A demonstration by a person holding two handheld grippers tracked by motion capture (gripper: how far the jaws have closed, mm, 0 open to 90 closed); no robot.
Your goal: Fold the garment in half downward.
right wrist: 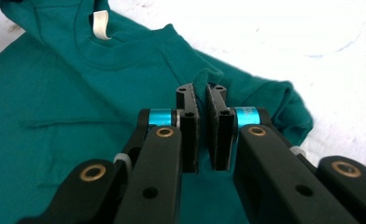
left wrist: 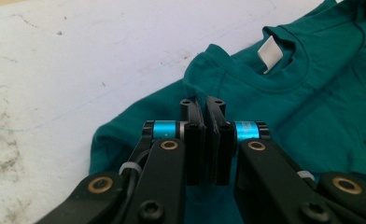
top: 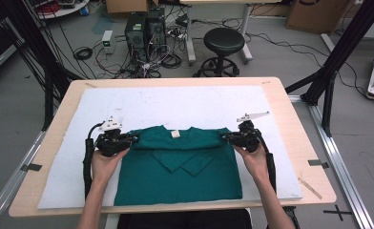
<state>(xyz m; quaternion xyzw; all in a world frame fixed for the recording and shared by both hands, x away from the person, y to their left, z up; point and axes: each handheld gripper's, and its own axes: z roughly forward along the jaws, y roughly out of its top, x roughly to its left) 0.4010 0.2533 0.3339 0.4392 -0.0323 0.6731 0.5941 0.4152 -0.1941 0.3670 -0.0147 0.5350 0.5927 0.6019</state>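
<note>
Green T-shirt (top: 178,171) folded flat on the white mat, collar away from person

A black stool (top: 223,42) and 2 computer towers (top: 145,29) stand beyond the table (top: 297,133).

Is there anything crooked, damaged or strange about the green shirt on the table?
Nothing looks damaged. The green shirt lies folded and fairly square on the white mat, sleeve tips crossed at its middle. Only the shoulders are bunched, where the left tongs and right tongs pinch them.

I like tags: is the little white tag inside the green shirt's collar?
Yes, the white tag sits just inside the collar of the teal T-shirt in the left gripper view.
</note>
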